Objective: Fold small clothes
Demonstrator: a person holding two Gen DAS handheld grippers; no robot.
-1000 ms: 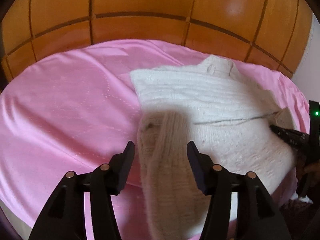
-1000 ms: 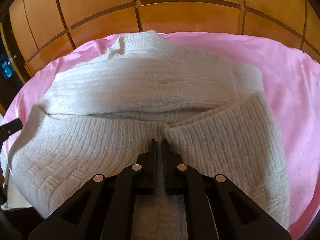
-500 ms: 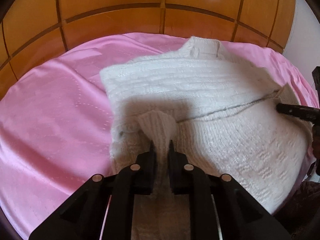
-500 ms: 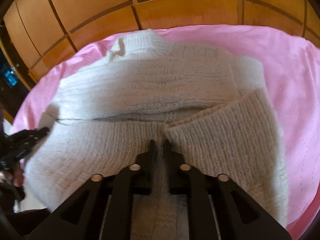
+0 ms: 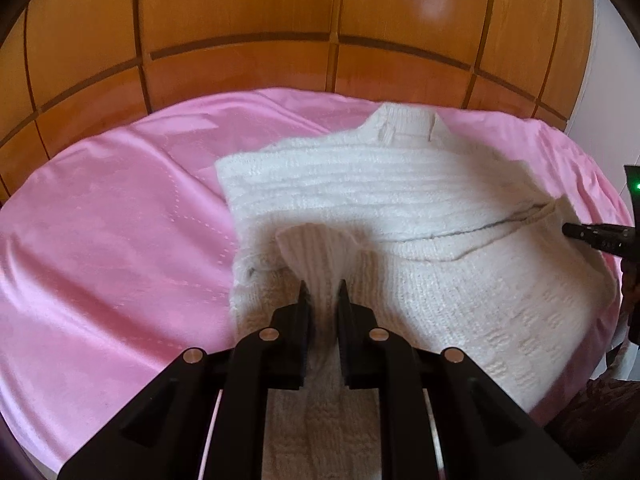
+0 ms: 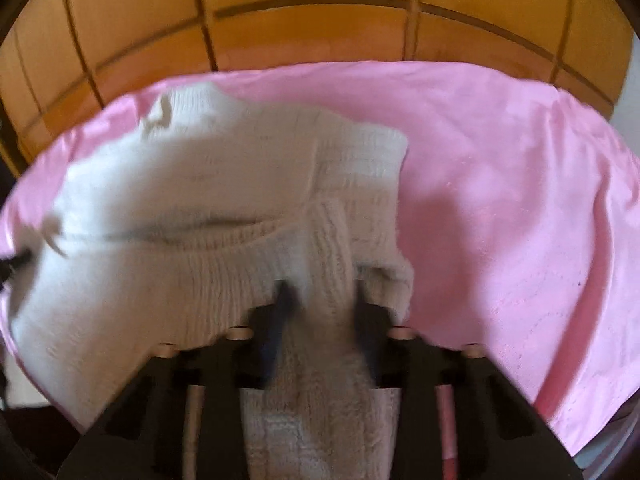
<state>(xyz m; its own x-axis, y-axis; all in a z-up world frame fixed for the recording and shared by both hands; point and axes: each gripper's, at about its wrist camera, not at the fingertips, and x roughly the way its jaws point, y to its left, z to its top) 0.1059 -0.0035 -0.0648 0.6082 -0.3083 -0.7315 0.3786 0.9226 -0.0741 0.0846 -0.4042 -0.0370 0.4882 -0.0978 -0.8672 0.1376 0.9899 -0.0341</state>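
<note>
You are pinching the white sweater (image 5: 400, 200), lying on the pink bed (image 5: 100, 240), with both the left claw (image 5: 320, 292) and right claw (image 6: 320, 292); lift both corners evenly, keeping the hem taut.

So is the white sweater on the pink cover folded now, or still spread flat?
Partly folded. The white sweater has its lower part doubled over its body, and the left gripper pinches a raised ribbed fold.

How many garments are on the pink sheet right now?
1: a white knit sweater lying across the pink sheet, collar toward the wooden headboard, near edge pinched by both grippers. Anything underneath it would be hidden.
</note>
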